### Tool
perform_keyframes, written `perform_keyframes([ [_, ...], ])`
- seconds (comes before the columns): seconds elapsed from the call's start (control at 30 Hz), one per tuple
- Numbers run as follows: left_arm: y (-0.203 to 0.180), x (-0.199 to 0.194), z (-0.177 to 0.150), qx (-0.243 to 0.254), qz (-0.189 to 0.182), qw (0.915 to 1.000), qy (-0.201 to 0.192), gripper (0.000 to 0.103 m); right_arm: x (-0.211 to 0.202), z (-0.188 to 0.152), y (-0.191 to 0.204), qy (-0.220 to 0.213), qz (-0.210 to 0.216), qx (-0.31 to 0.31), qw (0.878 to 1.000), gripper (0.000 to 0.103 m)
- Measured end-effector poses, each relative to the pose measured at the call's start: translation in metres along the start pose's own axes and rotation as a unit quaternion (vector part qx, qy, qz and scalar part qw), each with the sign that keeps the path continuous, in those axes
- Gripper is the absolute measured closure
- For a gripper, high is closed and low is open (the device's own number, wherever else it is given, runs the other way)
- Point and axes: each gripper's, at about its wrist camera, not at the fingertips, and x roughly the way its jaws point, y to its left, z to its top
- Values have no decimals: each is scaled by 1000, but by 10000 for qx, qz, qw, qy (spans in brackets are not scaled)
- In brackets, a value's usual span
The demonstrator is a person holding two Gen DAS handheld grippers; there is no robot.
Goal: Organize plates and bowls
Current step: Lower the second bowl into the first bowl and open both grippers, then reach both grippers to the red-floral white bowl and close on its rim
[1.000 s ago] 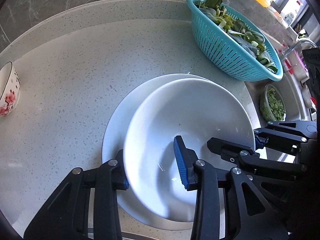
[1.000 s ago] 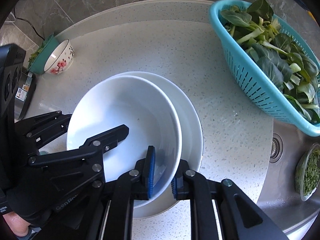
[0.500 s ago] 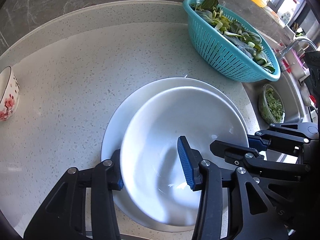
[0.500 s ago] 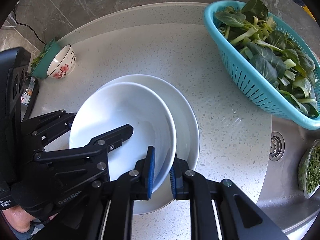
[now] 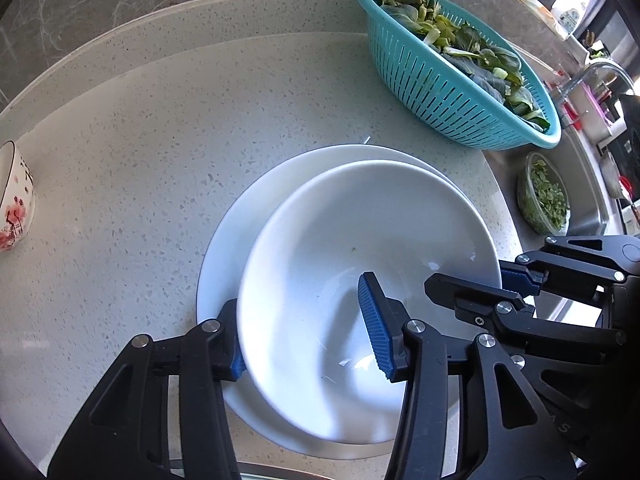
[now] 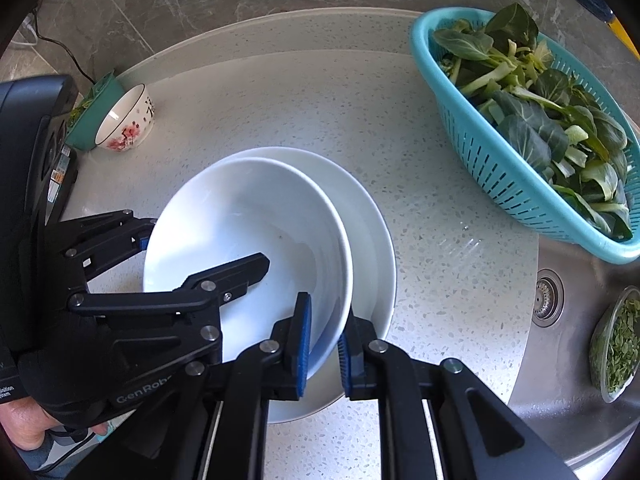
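A deep white bowl [image 5: 360, 248] [image 6: 248, 216] sits inside a wider white plate-bowl [image 5: 248, 216] [image 6: 368, 224] on the speckled counter. My left gripper [image 5: 306, 330] is open, straddling the bowl's left rim, one finger outside and one inside. It also shows in the right wrist view [image 6: 204, 254]. My right gripper [image 6: 323, 346] is shut on the bowl's right rim and shows in the left wrist view [image 5: 496, 284]. A small floral bowl [image 5: 14, 200] [image 6: 126, 124] stands at the far left.
A teal colander of greens [image 5: 456, 72] [image 6: 532, 128] stands at the back right. A sink [image 6: 568, 320] with a clear tub of chopped greens [image 6: 616, 344] [image 5: 542, 200] lies right. A teal container [image 6: 90, 118] and a black appliance [image 6: 36, 152] stand left.
Both grippers and the views have pulled back slightly; the white bowl has settled lower into the plate-bowl. The right gripper's jaws now stand slightly wider on the rim.
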Motion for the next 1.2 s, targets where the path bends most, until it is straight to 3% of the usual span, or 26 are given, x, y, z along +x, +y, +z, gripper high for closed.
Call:
perform_keyframes([
  [0.17,1,-4,2,-158,-94,9998,-9,52,-2,1,0,-42,-55,-26,10000,90],
  [0.33,-1,-13,4,-106,98,9998,-120,46,-5,2,-3,-43,48,28,10000,88],
  [0.47,3,-31,6,-180,82,9993,-302,32,-22,0,-13,-250,282,223,9990,72],
  [0.53,6,-43,7,-193,275,9983,-466,6,-35,-2,-17,-406,260,262,9985,49],
  [0.57,11,-48,8,-233,362,9978,-498,0,-41,-2,-20,-495,174,266,9983,33],
  [0.6,16,-52,8,-302,244,9978,-531,0,-45,-2,-23,-540,182,305,9979,25],
  [0.7,33,-69,3,-482,66,9968,-640,0,-60,2,-27,-650,506,383,9959,25],
  [0.8,61,-95,-8,-709,68,9935,-893,0,-75,15,-19,-787,769,234,9936,14],
  [0.9,113,-126,-21,-1118,379,9854,-1226,0,-82,38,-4,-798,1002,-87,9917,2],
  [1.03,196,-152,-28,-1585,1179,9680,-1548,0,-78,81,36,-743,1154,-597,9887,2],
  [1.2,292,-154,-24,-2378,1571,9477,-1439,0,-46,151,105,-492,1283,-913,9863,2],
])
